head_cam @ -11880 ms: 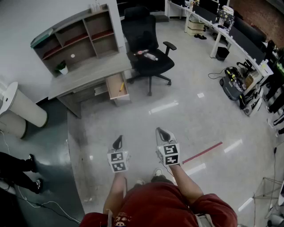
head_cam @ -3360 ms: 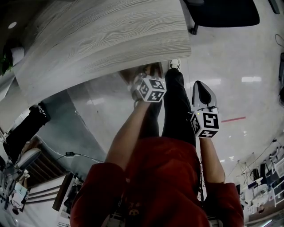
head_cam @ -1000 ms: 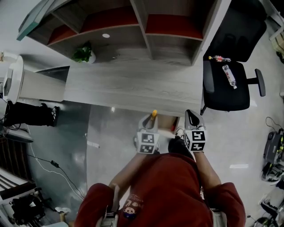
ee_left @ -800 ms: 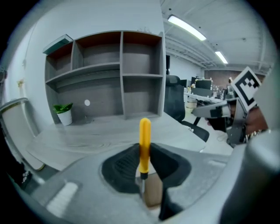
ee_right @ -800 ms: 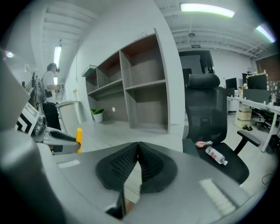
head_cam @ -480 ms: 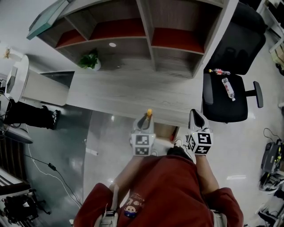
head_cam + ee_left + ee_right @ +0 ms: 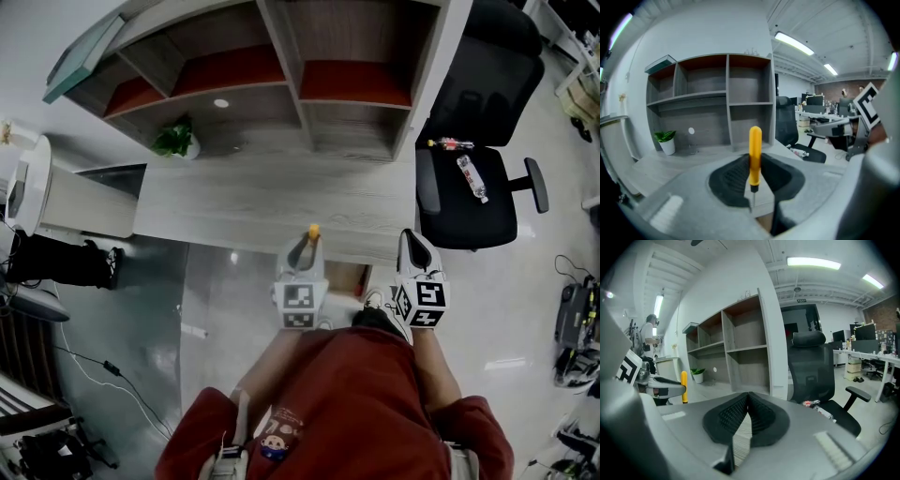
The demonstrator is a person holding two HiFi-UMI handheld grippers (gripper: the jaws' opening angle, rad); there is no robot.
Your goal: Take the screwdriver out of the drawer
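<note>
A screwdriver with a yellow handle [image 7: 755, 154] stands upright between the jaws of my left gripper [image 7: 754, 180], which is shut on it; its thin metal shaft points down. In the head view the handle tip [image 7: 313, 231] sticks out beyond the left gripper [image 7: 302, 255] over the front edge of the desk [image 7: 234, 202]. My right gripper [image 7: 410, 251] hangs beside it on the right, its jaws shut with nothing in them [image 7: 748, 397]. A sliver of the open wooden drawer [image 7: 345, 277] shows below the desk edge, mostly hidden by my arms.
A shelf unit [image 7: 281, 84] stands at the back of the desk, with a small potted plant [image 7: 175, 141] at its left. A black office chair [image 7: 473, 187] with a bottle on its seat stands to the right. A person's legs [image 7: 56, 262] show at far left.
Both grippers have risen from in front of the drawer toward the desk edge. The screwdriver has come up with the left gripper, still clamped in it.
</note>
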